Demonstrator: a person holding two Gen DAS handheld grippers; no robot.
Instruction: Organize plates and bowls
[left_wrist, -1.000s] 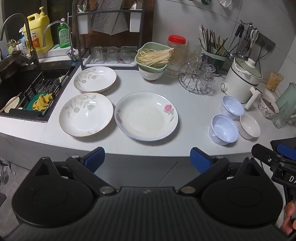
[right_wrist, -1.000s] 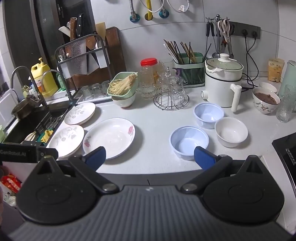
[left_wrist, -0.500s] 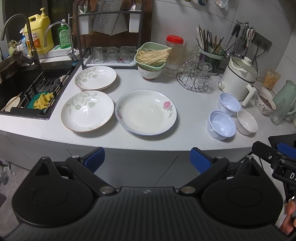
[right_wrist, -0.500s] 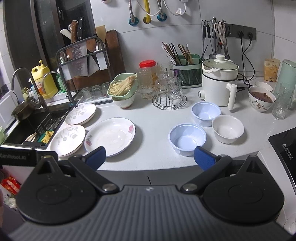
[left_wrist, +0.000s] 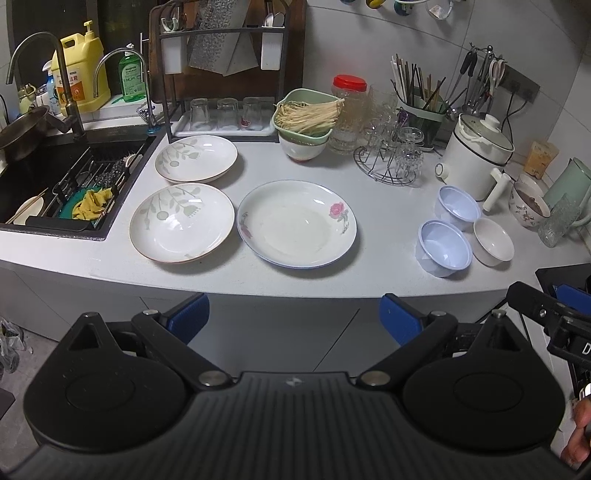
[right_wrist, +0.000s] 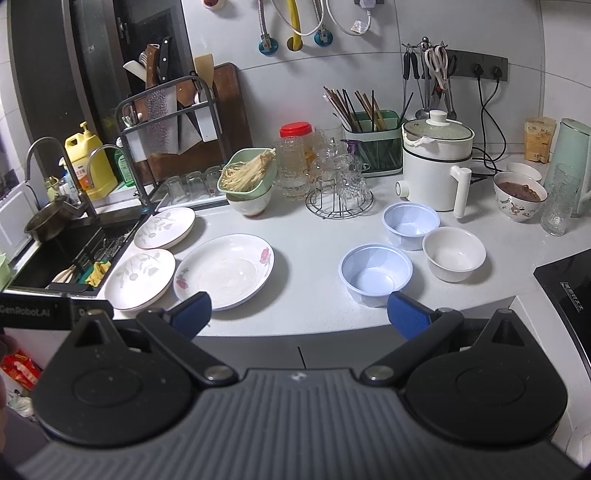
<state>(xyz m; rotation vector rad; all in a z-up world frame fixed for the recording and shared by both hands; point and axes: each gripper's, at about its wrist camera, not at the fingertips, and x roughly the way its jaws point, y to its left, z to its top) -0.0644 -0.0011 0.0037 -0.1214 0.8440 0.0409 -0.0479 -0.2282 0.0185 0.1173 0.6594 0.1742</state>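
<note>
Three plates lie on the white counter: a big rose-patterned plate in the middle, and two leaf-patterned plates to its left by the sink. To the right stand two pale blue bowls and a small white bowl. My left gripper hangs open in front of the counter edge, below the rose plate. My right gripper is open too, held off the counter edge short of the near blue bowl. Neither holds anything.
A black sink with a rack and a yellow cloth lies at left. Along the wall stand a glass tray, a green basket of noodles on a bowl, a wire glass stand, a white cooker and a filled bowl. A hob sits at right.
Both grippers have drawn back and up a little from the counter, so plates and bowls look smaller. Both stay open and nothing on the counter has moved.
</note>
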